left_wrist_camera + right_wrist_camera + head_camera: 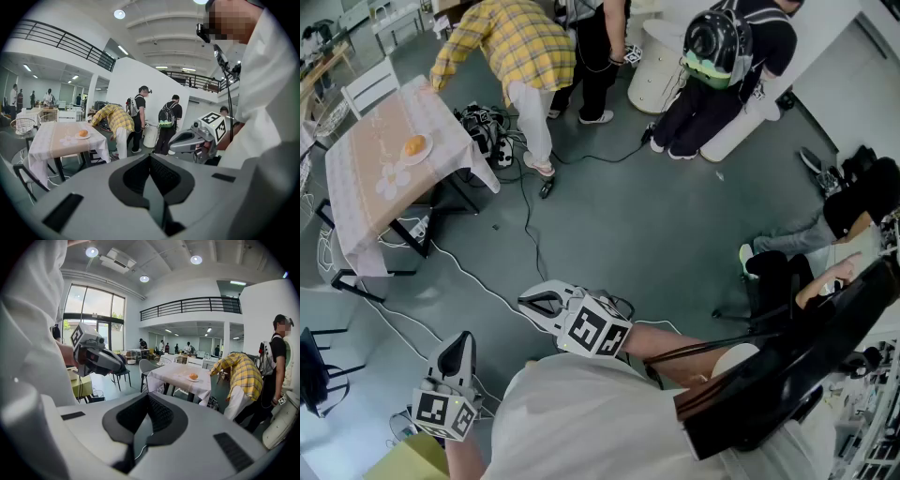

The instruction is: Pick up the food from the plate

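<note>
An orange piece of food [414, 144] lies on a small white plate [425, 153] on a cloth-covered table [366, 187] at the far upper left, well away from both grippers. The food [83, 133] shows small and distant in the left gripper view, and in the right gripper view the food [193, 376] is just as far off. My left gripper [461, 342] is low at the lower left, jaws together and empty. My right gripper [534, 302] is held beside it over the floor, also shut with nothing in it.
A person in a yellow plaid shirt [520, 47] bends over beside the table. Other people stand at the top [727, 56] and one sits at the right [825, 234]. Cables [487, 291] trail over the grey floor between me and the table. A white chair [370, 86] stands behind it.
</note>
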